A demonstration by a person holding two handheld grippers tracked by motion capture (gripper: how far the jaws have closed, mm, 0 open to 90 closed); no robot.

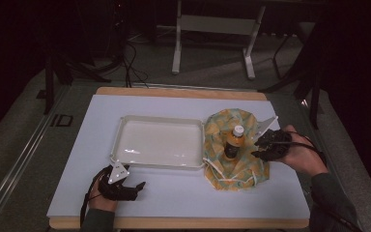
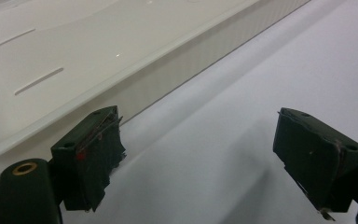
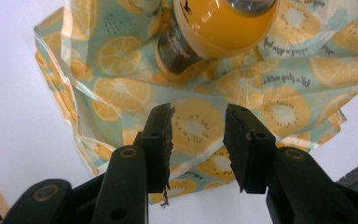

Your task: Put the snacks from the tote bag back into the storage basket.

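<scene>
White table (image 1: pixel 174 193), dim room. Bottle (image 3: pixel 214 28) stands on the fruit-print bag (image 3: pixel 121 56), just ahead of your R gripper (image 3: pixel 199 140): jaws part open, nothing btwn. Rigid, smooth, top-heavy; grip mid-body. L gripper (image 2: pixel 196 154) wide open, empty, tray (image 2: pixel 121 79) beside.

bottle (image 1: pixel 234 141) upright on cloth (image 1: pixel 235 166) | right tool (image 1: pixel 261 146) beside | tray (image 1: pixel 125 126) left

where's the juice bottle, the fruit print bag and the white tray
juice bottle (image 1: pixel 234 141), high view, on the orange body below the white cap
fruit print bag (image 1: pixel 244 171), high view, on the near flat part of the bag
white tray (image 1: pixel 162 120), high view, on the far rim
</scene>
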